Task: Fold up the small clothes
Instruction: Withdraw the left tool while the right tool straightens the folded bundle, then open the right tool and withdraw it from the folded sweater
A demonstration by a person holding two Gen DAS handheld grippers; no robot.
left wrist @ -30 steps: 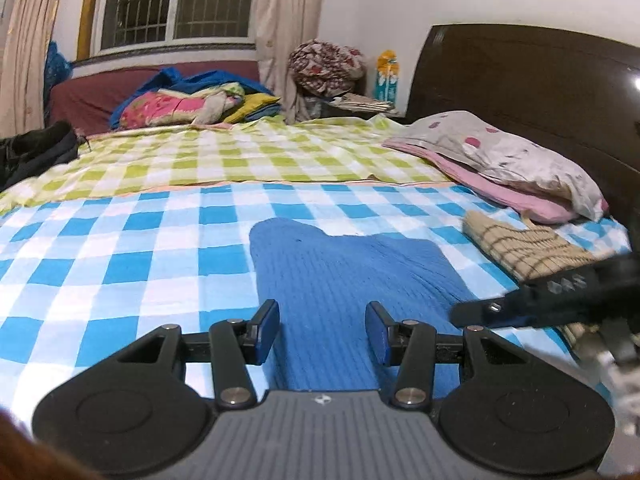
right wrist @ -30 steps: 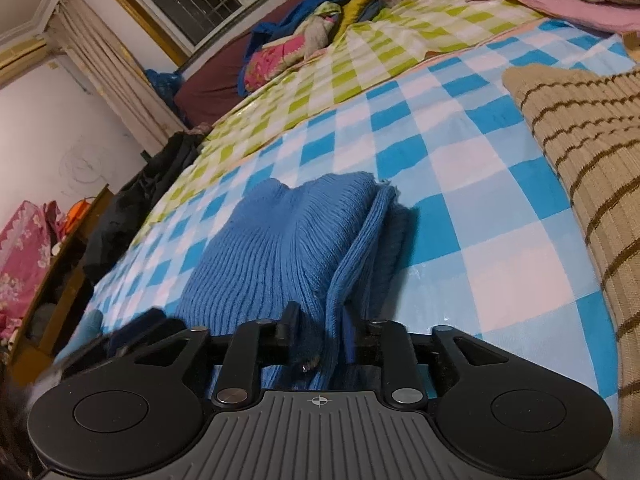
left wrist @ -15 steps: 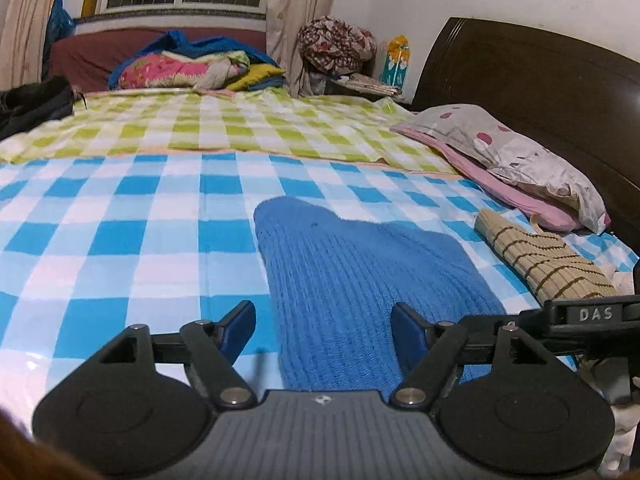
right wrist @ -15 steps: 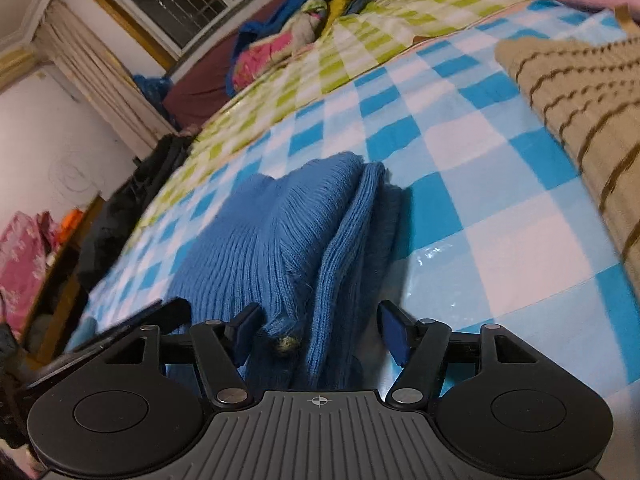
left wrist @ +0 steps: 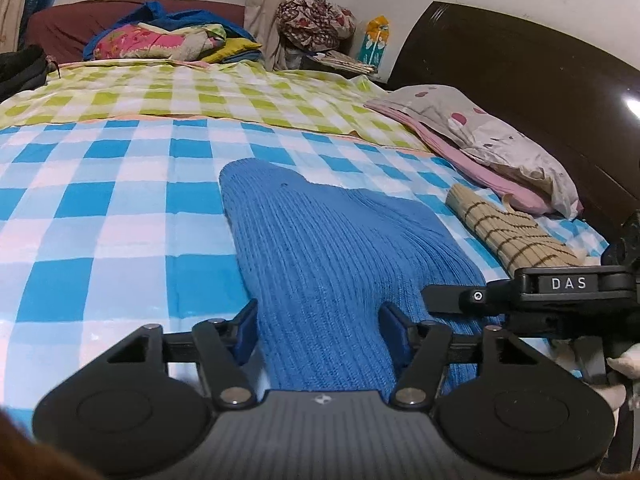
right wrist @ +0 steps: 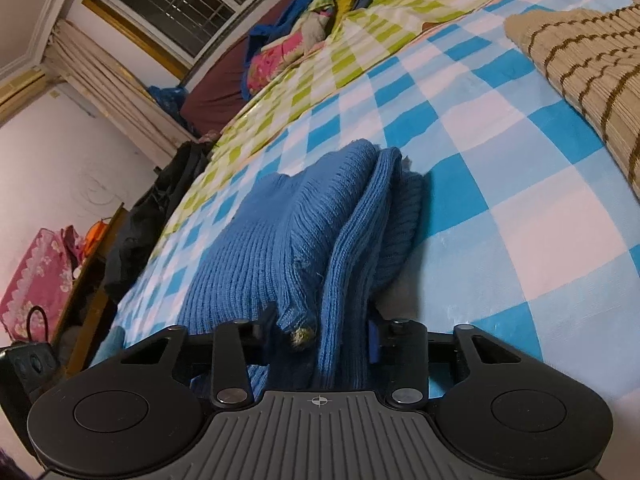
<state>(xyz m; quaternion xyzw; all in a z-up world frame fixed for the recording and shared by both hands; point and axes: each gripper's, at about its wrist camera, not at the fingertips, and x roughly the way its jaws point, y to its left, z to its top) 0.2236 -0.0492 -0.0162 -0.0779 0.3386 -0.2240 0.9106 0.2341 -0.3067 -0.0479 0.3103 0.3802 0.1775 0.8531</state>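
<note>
Two views, both low over the bed.

Left wrist view: left gripper (left wrist: 322, 330) sits at the near end of the blue knit garment (left wrist: 320, 248), which lies on the blue-and-white checked sheet (left wrist: 100, 216) and runs straight ahead of the fingers. Jaws have just been closing in and are partly apart; the knit fills the gap between them. Fingertips (left wrist: 244, 330) look level with the fabric edges, but I can't tell if the pads actually press. Right gripper (left wrist: 532, 292) shows side-on just right of the left one, at the garment's right near corner. Ahead and right: tan striped knit (left wrist: 512, 232), folded, well apart from the blue one; beyond it a pillow (left wrist: 492, 136) against the dark headboard (left wrist: 520, 64). No containers visible in this view.

Right wrist view: right gripper (right wrist: 320, 334) straddles the stacked edge of the blue knit garment (right wrist: 280, 232). Several folded layers run between the jaws, a frayed corner hanging at the left finger. Jaws have just been narrowing, and the pads sit tight on the bunched layers: clamped on the garment. Tan striped knit (right wrist: 580, 60) lies far ahead-right. Pink floral box (right wrist: 36, 280) far left off the bed, contents not visible.
</note>
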